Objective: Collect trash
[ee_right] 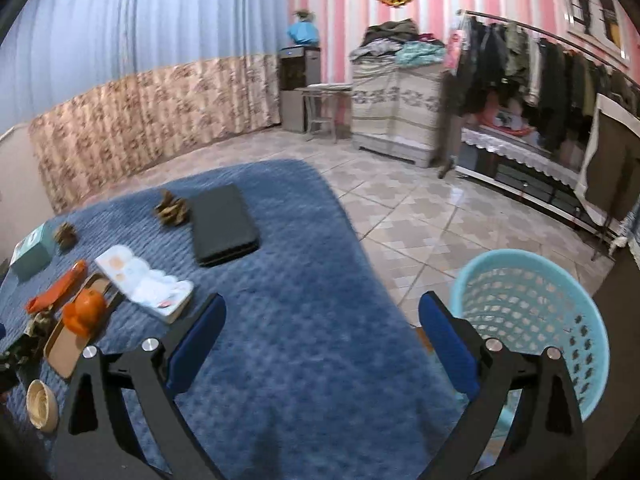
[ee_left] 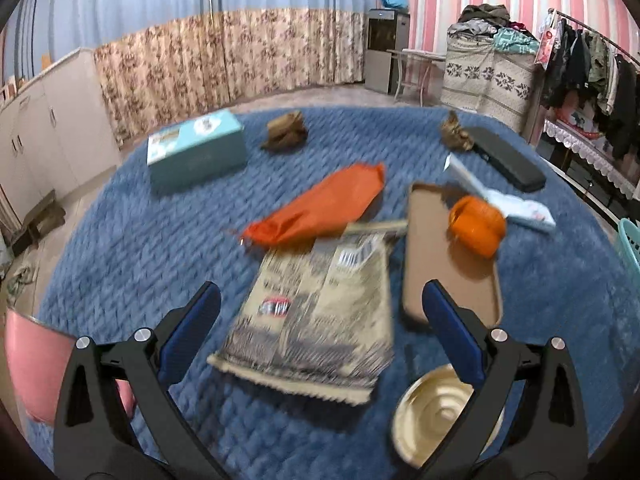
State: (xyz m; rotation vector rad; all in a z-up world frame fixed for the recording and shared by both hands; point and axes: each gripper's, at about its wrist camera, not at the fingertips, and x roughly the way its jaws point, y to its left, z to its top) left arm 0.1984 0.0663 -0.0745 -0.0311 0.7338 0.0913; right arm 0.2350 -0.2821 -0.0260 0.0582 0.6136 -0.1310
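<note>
On a blue knitted cover lies a beige printed snack wrapper [ee_left: 316,316], blurred, right between the spread fingers of my open left gripper [ee_left: 320,300]. Beyond it rests an orange wrapper [ee_left: 324,208], and further back sit two brown crumpled scraps [ee_left: 285,132] [ee_left: 456,133]. My right gripper [ee_right: 322,312] is open and empty above the cover's right part. Just right of it, on the tiled floor, stands a light blue mesh basket [ee_right: 532,320]. The right wrist view also shows the orange wrapper [ee_right: 58,286] and one crumpled scrap [ee_right: 171,209] far left.
A brown tray [ee_left: 448,276] carries an orange cup [ee_left: 476,226]. Nearby are a gold bowl [ee_left: 436,412], a teal box [ee_left: 196,150], a black case [ee_right: 222,224], an open booklet [ee_right: 144,280]. A pink chair [ee_left: 32,364] stands left; a clothes rack [ee_right: 540,64] and cabinet at the back.
</note>
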